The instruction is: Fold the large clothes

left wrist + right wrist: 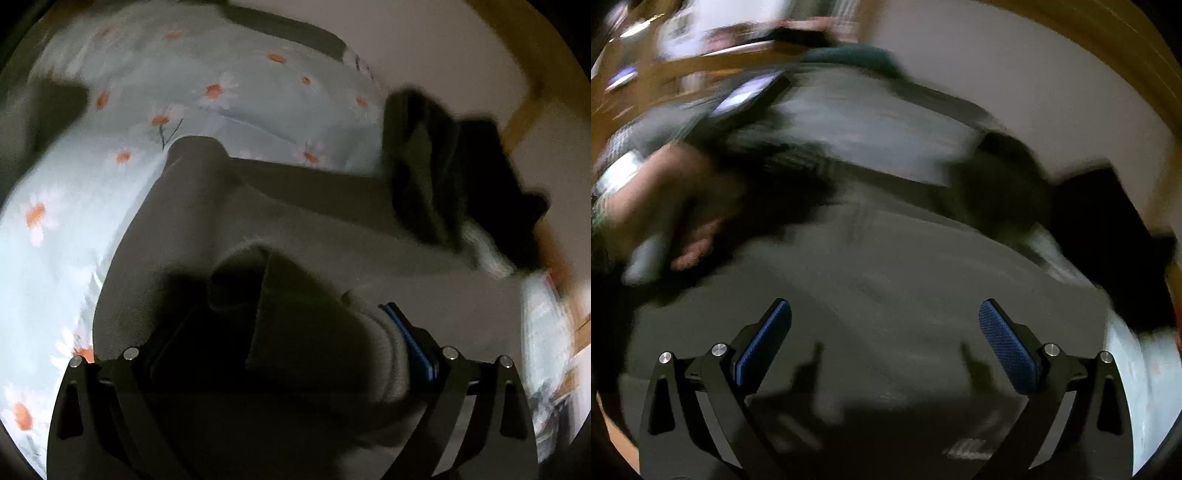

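A large grey garment (303,206) lies on a bed with a pale blue daisy-print sheet (74,221). A thick fold of the grey cloth fills the space between the fingers of my left gripper (295,343); only the right blue pad (410,343) shows, pressed against the fabric. In the right wrist view, the same grey garment (886,280) spreads below my right gripper (884,325), which is wide open and empty just above it. The view is blurred by motion.
A dark crumpled piece of clothing (443,177) lies at the garment's far right edge. A wooden bed frame (532,92) and pale wall are behind. In the right wrist view a person's hand (676,206) is at left, and a black object (1108,229) at right.
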`<action>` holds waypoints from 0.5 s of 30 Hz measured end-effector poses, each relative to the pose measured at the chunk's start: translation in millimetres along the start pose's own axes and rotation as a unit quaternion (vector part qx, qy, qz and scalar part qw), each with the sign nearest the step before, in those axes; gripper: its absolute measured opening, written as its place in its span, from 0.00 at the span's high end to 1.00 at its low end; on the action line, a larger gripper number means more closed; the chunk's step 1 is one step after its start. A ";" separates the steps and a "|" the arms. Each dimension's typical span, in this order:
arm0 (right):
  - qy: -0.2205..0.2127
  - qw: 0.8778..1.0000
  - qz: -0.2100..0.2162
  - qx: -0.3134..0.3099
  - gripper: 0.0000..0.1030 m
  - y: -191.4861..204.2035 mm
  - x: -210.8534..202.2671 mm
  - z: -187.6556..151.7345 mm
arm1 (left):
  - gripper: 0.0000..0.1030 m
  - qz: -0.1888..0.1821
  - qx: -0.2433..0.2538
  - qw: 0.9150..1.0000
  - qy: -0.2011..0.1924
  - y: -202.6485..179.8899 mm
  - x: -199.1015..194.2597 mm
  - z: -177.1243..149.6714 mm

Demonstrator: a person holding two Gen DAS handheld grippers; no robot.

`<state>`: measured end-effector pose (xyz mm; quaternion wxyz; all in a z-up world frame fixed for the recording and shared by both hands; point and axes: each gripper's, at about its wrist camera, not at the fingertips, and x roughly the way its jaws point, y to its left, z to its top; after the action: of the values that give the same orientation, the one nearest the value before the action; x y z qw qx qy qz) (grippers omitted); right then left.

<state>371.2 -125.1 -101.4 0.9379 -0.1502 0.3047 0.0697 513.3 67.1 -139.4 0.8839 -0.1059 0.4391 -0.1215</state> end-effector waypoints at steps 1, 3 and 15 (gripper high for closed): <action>0.020 0.999 -0.020 0.034 0.03 -26.1 9.1 -1.0 | 0.09 0.031 0.026 0.999 -0.001 -8.6 4.8 -1.4; 0.109 0.987 -0.036 0.113 0.03 -76.8 43.5 -14.3 | 0.15 0.069 0.042 0.997 -0.015 -14.1 9.7 -4.6; 0.149 0.976 -0.014 0.161 0.02 -102.2 75.7 -48.6 | 0.06 0.026 0.041 0.989 -0.138 -69.6 -43.8 -26.2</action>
<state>428.1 -234.5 -159.2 0.8949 -0.0102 0.4459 -0.0166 458.2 12.5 -101.6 0.9425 -0.0741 0.3103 -0.1000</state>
